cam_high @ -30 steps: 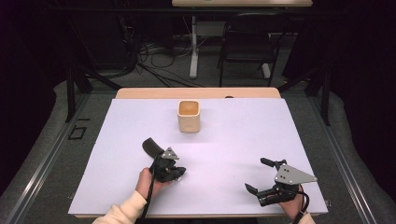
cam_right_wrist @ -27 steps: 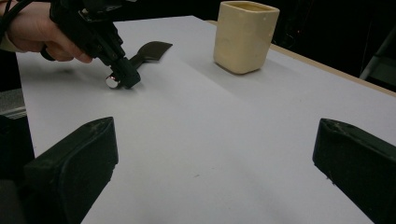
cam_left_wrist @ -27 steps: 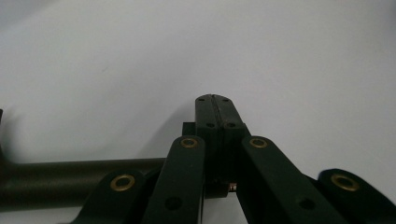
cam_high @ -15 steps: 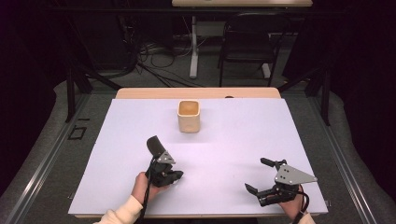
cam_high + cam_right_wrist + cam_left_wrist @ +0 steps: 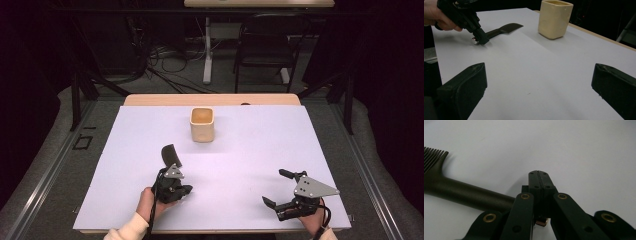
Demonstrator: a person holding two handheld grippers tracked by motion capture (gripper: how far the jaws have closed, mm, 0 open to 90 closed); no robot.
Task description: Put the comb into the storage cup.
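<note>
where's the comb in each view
high view: comb left of centre, just beyond the left gripper.
left gripper view: comb at left, handle running under the linkage.
right gripper view: comb upper left, lying flat.
shared landmark: the cup, right of the comb.

A dark comb of matt plastic, its handle smooth with a faint sheen, lies on a white table cover that looks like smooth, matt paper or thin sheet. Pale wood shows along the far edge of the table. A cream cup looks like ceramic or plastic, smooth with a soft satin finish. The left gripper is black matt plastic with brass-coloured metal rivets in its links. The right gripper has matt black pads, slightly rough at the edges, and a grey, dull metal-looking plate.
</note>
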